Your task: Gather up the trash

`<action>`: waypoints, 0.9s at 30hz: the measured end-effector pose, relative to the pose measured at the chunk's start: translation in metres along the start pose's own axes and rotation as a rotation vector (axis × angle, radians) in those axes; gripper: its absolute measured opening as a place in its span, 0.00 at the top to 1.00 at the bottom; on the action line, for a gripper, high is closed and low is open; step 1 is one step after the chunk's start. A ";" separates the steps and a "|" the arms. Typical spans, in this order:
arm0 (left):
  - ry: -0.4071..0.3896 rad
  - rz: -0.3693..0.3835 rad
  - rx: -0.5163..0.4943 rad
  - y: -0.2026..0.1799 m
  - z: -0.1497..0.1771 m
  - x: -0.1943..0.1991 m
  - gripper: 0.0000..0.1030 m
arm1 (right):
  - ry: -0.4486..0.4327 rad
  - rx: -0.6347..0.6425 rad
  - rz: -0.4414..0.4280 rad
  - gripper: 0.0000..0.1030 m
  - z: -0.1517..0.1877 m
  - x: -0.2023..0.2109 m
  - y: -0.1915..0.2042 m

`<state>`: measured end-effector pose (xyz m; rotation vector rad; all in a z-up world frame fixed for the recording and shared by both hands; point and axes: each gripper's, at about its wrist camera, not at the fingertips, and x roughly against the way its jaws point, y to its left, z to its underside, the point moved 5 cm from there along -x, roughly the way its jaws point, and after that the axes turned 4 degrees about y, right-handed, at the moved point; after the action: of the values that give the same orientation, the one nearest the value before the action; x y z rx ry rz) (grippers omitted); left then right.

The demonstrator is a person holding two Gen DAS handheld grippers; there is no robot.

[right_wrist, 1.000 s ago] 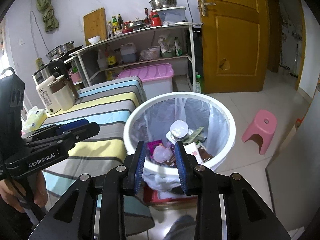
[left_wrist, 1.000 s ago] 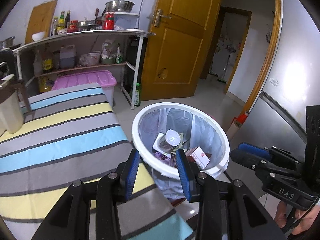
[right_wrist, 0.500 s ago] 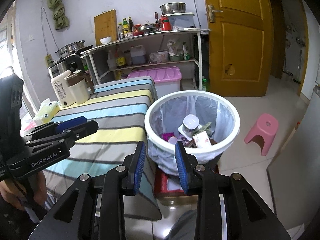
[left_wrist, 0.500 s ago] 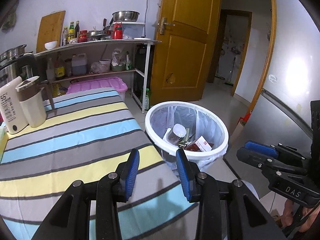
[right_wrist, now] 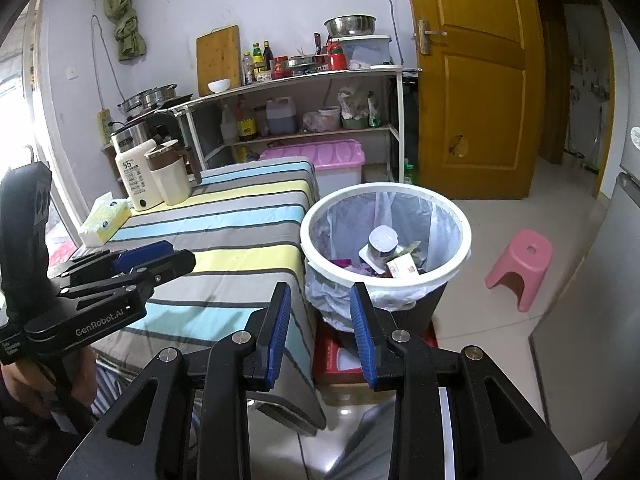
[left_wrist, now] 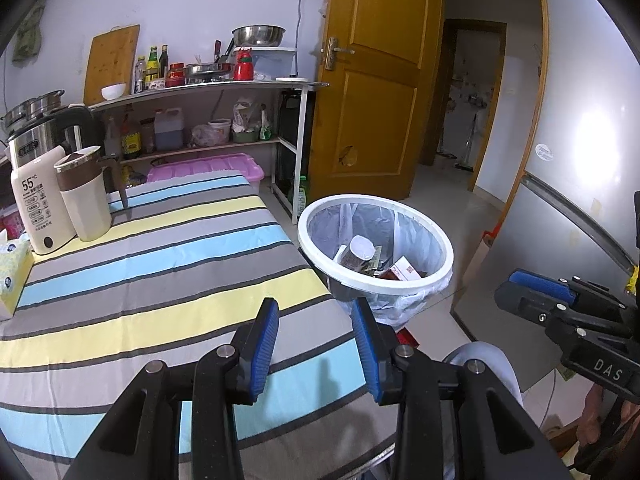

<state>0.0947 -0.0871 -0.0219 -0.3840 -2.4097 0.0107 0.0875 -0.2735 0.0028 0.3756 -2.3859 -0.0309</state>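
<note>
The striped table [left_wrist: 160, 264] is bare on its near part, which suggests the trash is already binned. Just right of it the trash bin [right_wrist: 386, 236] stands upright, mouth up, a bag lining it; cups and wrappers lie inside. The left gripper [left_wrist: 316, 336] and right gripper [right_wrist: 320, 324] hover with fingers apart, holding nothing.

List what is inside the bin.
In the bin: a clear liner, a foil-lidded cup, a small red-and-white box, and purple wrappers. Anything beneath these is covered.
</note>
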 end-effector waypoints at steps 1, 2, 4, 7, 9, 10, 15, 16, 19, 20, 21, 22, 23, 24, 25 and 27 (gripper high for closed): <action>-0.003 -0.001 -0.001 0.000 0.000 0.002 0.63 | -0.002 -0.001 0.001 0.69 0.000 0.001 0.000; -0.005 -0.001 -0.003 0.000 0.001 0.003 0.63 | -0.003 -0.003 0.002 0.69 0.001 0.002 0.000; -0.009 -0.007 -0.005 0.000 0.002 0.005 0.63 | -0.005 -0.005 0.004 0.69 0.001 0.004 0.000; -0.014 -0.011 -0.007 -0.001 0.003 0.009 0.63 | -0.007 -0.006 0.009 0.69 0.002 0.005 0.000; -0.016 -0.012 -0.010 -0.001 0.004 0.010 0.63 | -0.007 -0.007 0.008 0.69 0.003 0.005 0.000; -0.017 -0.016 -0.013 -0.002 0.004 0.011 0.63 | -0.007 -0.006 0.009 0.69 0.003 0.006 -0.001; -0.021 -0.020 -0.017 -0.003 0.004 0.012 0.63 | -0.007 -0.006 0.009 0.69 0.003 0.006 0.000; -0.021 -0.021 -0.017 -0.003 0.004 0.012 0.63 | -0.008 -0.005 0.010 0.69 0.003 0.006 0.000; -0.021 -0.022 -0.018 -0.003 0.003 0.012 0.63 | -0.008 -0.005 0.010 0.69 0.003 0.006 0.000; -0.021 -0.023 -0.019 -0.003 0.003 0.012 0.63 | -0.008 -0.004 0.011 0.69 0.003 0.006 0.000; -0.020 -0.022 -0.018 -0.003 0.003 0.012 0.63 | -0.009 -0.003 0.011 0.69 0.003 0.006 0.000; -0.020 -0.021 -0.018 -0.003 0.003 0.012 0.63 | -0.009 -0.003 0.010 0.69 0.003 0.006 0.000; -0.020 -0.021 -0.019 -0.003 0.003 0.013 0.63 | -0.008 -0.004 0.011 0.69 0.003 0.006 0.000; -0.021 -0.023 -0.018 -0.003 0.003 0.013 0.63 | -0.007 -0.004 0.011 0.69 0.003 0.006 0.000; -0.021 -0.025 -0.017 -0.003 0.003 0.013 0.63 | -0.008 -0.004 0.011 0.69 0.003 0.006 0.000; -0.020 -0.023 -0.015 -0.003 0.003 0.013 0.63 | -0.008 -0.004 0.012 0.69 0.003 0.006 0.000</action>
<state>0.0823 -0.0855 -0.0159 -0.3651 -2.4346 -0.0144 0.0812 -0.2749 0.0045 0.3600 -2.3950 -0.0320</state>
